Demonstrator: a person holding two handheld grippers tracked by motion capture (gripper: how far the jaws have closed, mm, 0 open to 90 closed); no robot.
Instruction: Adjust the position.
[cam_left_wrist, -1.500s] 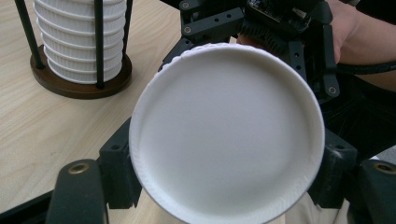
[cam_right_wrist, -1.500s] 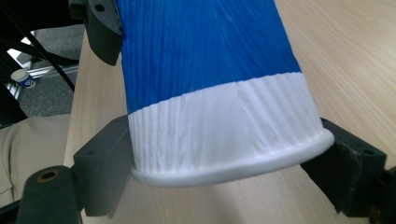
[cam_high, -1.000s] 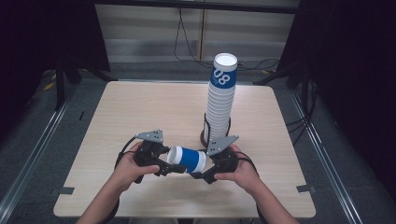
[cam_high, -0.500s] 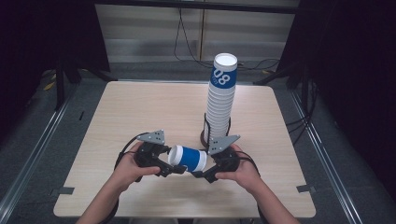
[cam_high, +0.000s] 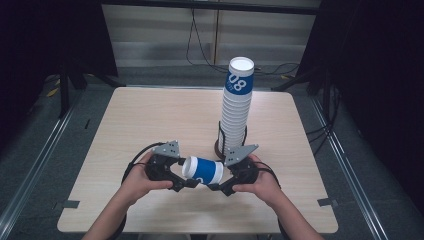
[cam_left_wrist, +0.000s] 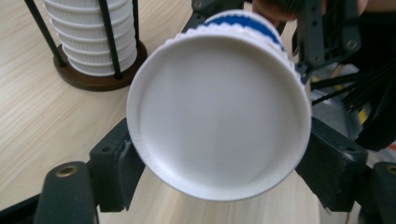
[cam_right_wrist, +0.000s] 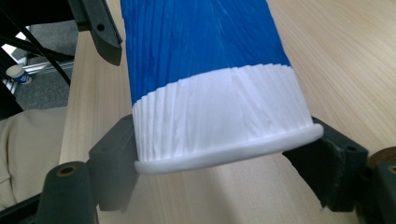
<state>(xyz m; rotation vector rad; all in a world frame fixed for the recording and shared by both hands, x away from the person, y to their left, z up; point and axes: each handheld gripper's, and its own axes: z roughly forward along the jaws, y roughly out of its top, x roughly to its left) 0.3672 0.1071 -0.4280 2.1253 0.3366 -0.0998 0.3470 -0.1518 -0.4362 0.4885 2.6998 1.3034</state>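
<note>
A blue and white paper cup (cam_high: 202, 171) lies on its side in the air between my two grippers, low over the table's near edge. My left gripper (cam_high: 184, 181) is at the cup's white base (cam_left_wrist: 219, 112). Its jaws have just been opening and now stand close beside the base without squeezing it. My right gripper (cam_high: 216, 186) is shut on the cup's rim end (cam_right_wrist: 219, 140), with a pad against each side. In the left gripper view the right gripper (cam_left_wrist: 322, 37) shows behind the cup.
A tall stack of upside-down cups (cam_high: 235, 115) stands in a black wire holder on a round wooden base (cam_left_wrist: 93, 81), just behind the right hand. The light wooden table (cam_high: 150, 120) stretches away to the left and back. Dark floor and rails surround it.
</note>
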